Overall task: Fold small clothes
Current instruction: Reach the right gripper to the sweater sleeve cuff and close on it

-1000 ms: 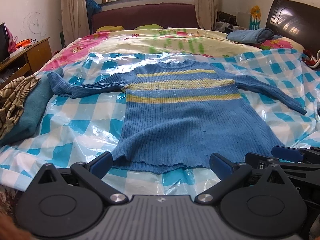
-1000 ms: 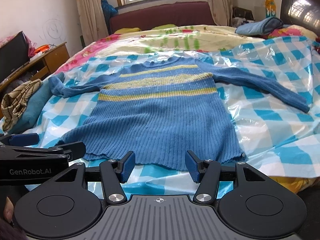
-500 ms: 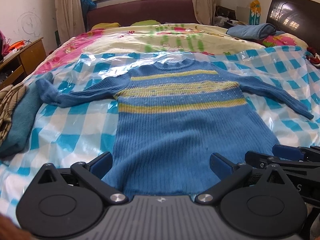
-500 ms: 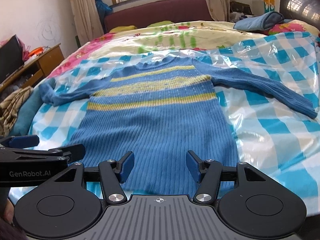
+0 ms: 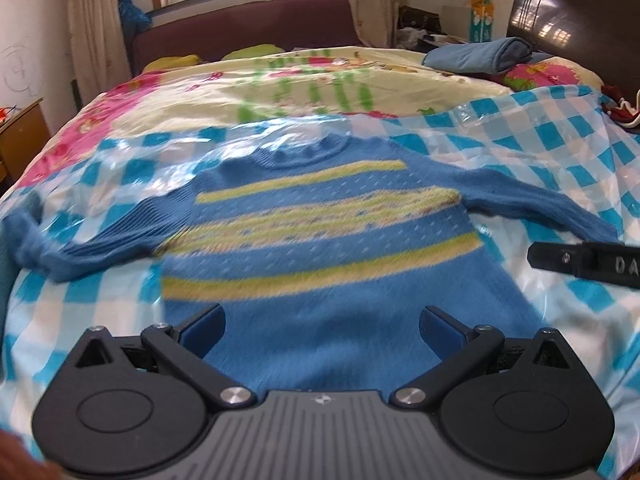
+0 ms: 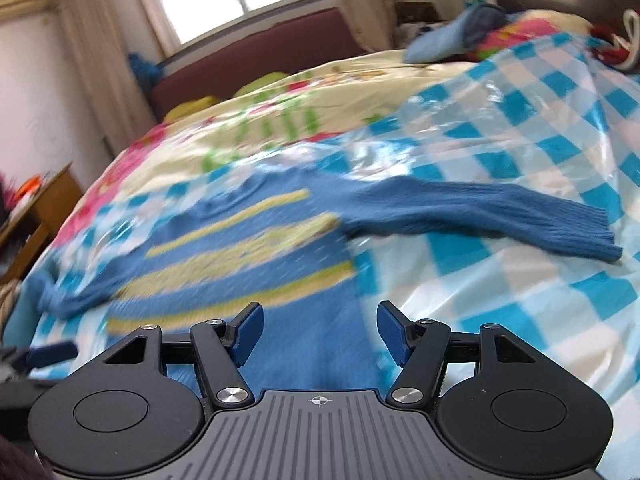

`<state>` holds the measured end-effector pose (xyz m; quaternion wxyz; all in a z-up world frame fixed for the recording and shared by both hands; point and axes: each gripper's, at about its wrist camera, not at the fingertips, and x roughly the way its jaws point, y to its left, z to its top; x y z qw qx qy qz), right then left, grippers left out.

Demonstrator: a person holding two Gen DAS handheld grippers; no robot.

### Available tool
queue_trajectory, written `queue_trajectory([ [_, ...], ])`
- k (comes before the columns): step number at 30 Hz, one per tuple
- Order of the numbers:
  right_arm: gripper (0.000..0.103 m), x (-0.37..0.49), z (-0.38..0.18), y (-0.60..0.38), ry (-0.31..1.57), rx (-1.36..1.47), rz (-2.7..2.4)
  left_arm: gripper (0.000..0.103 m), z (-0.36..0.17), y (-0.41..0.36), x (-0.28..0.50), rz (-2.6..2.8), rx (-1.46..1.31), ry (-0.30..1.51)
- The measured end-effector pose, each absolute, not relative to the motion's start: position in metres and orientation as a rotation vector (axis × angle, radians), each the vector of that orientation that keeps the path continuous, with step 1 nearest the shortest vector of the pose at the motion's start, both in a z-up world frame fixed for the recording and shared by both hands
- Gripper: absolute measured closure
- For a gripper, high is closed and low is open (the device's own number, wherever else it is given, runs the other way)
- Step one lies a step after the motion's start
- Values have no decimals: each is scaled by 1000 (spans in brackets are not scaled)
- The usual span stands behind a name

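A small blue knit sweater (image 5: 320, 240) with yellow stripes lies flat, face up, on a blue-and-white checked plastic sheet (image 5: 560, 148) on the bed, both sleeves spread out. My left gripper (image 5: 322, 332) is open and empty, low over the sweater's lower body. My right gripper (image 6: 318, 330) is open and empty over the sweater's (image 6: 248, 248) lower right side. The right sleeve (image 6: 500, 216) stretches out to the right, ahead of it. Part of the right gripper (image 5: 584, 264) shows at the right edge of the left wrist view.
A folded blue garment (image 5: 480, 56) lies at the far right by the dark headboard (image 5: 576, 28). A floral bedspread (image 5: 280, 92) covers the far half of the bed. A wooden side table (image 5: 20, 136) stands at the left.
Both grippers have moved forward over the sweater, so its hem is now under them. The right gripper has turned toward the right sleeve. Both stay open.
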<state>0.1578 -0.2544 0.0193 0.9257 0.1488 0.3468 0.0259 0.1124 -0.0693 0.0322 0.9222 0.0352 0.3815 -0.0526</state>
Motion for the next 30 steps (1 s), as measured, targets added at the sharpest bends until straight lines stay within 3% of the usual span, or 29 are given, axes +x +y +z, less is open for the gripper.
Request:
queue_trajectory([
  [8,40,211,-19,-334,738,615,-88,0,11,-93,154,-147,54,802],
  [17,38,238,-47,-395,579,905,-256,0,-9,-107,172,-166,81,794],
  [24,38,248,-14,-386,489,713,-228,0,-17,-109,175,-168,71,789],
  [26,34,253,-13,-384,481,671,-228,0,-20,-109,178,-172,61,799],
  [30,34,266,-28,-401,586,749,-251,0,-24,-112,177,-180,65,818],
])
